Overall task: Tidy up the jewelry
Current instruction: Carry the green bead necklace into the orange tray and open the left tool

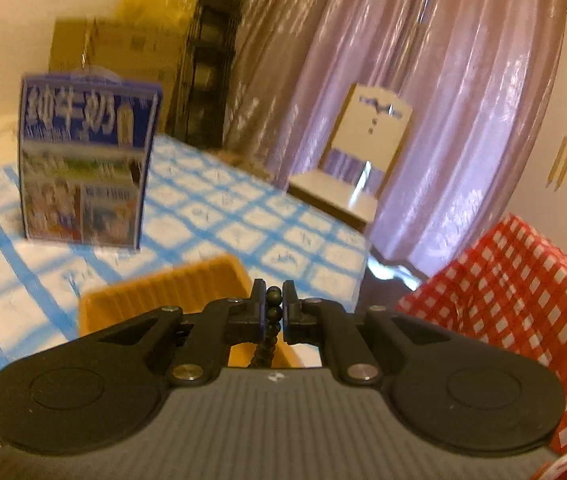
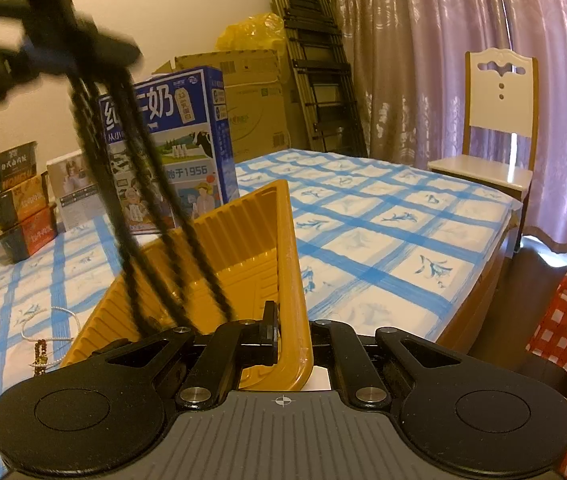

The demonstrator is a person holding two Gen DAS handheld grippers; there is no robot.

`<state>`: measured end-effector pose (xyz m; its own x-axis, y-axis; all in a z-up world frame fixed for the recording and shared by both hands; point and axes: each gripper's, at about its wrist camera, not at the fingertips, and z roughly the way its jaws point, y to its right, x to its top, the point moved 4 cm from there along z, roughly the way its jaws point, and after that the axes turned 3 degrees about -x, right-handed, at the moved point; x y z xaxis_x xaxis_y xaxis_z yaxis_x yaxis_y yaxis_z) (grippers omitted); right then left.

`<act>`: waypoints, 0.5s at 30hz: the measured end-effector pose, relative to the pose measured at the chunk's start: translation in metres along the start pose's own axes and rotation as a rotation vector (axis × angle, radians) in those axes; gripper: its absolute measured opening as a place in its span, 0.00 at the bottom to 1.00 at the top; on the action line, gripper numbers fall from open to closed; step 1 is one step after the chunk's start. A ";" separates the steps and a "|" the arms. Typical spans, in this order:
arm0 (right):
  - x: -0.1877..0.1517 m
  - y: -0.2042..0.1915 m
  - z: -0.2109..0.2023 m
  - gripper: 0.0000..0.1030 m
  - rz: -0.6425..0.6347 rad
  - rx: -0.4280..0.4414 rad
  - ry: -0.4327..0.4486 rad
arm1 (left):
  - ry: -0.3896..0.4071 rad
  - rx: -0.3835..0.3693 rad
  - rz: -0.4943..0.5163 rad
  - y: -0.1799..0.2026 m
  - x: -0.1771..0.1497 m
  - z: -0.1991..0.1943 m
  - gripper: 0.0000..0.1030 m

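Beaded necklace (image 1: 274, 312), dark, is pinched in our left gripper (image 1: 274, 300) and dangles in loops over the yellow tray (image 2: 219, 264), whose rim our right gripper (image 2: 289, 336) clamps, tilting it up off the blue-checked tabletop (image 2: 383, 232). We judge we're mid-drop: next lower the beads in, then release. Strands are motion-blurred, their ends hidden; more jewelry (image 2: 41, 354) left of the tray is unclear.

You have: ribbed glossy plastic tray (image 2: 259, 240); smooth dark bead necklace (image 1: 274, 304); printed cloth table cover (image 2: 383, 216); cardboard milk carton (image 2: 187, 136).
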<state>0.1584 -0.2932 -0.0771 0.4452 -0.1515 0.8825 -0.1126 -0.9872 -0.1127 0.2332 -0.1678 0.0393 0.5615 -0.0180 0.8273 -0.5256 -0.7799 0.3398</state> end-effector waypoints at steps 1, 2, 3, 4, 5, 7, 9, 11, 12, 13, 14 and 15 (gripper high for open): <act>0.000 0.000 0.000 0.06 0.001 0.000 0.000 | -0.018 0.013 -0.004 -0.002 -0.005 0.006 0.06; -0.001 0.000 0.000 0.06 0.002 0.000 -0.001 | -0.034 0.019 -0.003 -0.004 -0.011 0.011 0.06; -0.001 0.000 0.000 0.06 0.003 0.000 -0.002 | -0.053 0.020 -0.005 -0.006 -0.017 0.017 0.06; -0.002 0.000 0.000 0.06 0.005 0.000 -0.003 | -0.070 0.028 -0.010 -0.008 -0.023 0.021 0.06; -0.002 0.000 0.000 0.06 0.005 0.000 -0.003 | -0.086 0.027 -0.014 -0.010 -0.028 0.026 0.06; -0.002 0.000 0.000 0.06 0.006 0.001 -0.003 | -0.114 0.030 -0.028 -0.014 -0.037 0.033 0.06; -0.003 0.001 0.000 0.06 0.006 0.000 -0.003 | -0.130 0.022 -0.024 -0.017 -0.043 0.038 0.06; -0.003 0.001 0.000 0.06 0.007 0.000 -0.004 | -0.147 0.029 -0.033 -0.020 -0.048 0.042 0.07; -0.003 0.001 0.001 0.06 0.007 -0.001 -0.005 | -0.158 0.021 -0.037 -0.021 -0.050 0.043 0.10; -0.004 0.002 0.001 0.06 0.009 0.000 -0.007 | -0.168 0.019 -0.046 -0.023 -0.052 0.044 0.18; -0.004 0.002 0.001 0.06 0.010 0.000 -0.008 | -0.170 0.023 -0.052 -0.024 -0.054 0.045 0.22; -0.004 0.002 0.000 0.06 0.011 0.000 -0.009 | -0.169 0.030 -0.051 -0.026 -0.055 0.044 0.23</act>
<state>0.1567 -0.2947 -0.0813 0.4516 -0.1631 0.8772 -0.1173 -0.9855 -0.1229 0.2443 -0.1746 -0.0344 0.6875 -0.0804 0.7217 -0.4755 -0.8010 0.3638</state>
